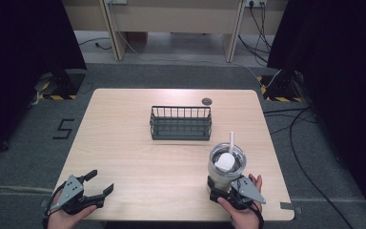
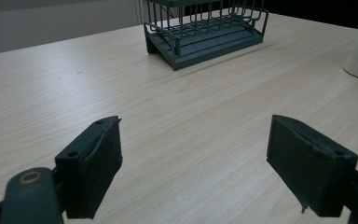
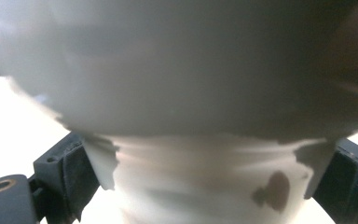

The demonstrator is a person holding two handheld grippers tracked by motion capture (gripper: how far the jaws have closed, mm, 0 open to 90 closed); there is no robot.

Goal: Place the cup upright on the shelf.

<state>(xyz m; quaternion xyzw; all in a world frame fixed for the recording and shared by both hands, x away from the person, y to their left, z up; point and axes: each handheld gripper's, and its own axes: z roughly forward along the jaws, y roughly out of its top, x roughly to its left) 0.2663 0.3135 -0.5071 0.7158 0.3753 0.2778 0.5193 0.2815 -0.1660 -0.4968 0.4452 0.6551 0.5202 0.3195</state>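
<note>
Right now my right gripper [image 1: 221,187] is clamped on the narrow base of the tumbler [image 1: 226,167] — white, lidded, with a straw — standing near the table's [image 1: 124,143] front right corner. My left gripper [image 1: 97,186] rests spread and empty at the front left corner. I judge this the grasp step; next I'd lift it upright toward the wire basket [image 1: 181,122] at centre.

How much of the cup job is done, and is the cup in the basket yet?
Not yet. Done so far: the right gripper has its fingers around the narrow base of the cup, which stands near the table's front right corner. In hand: that grip. Probably left: carrying the cup to the wire basket, which sits empty mid-table. The left gripper rests open, holding nothing.
</note>
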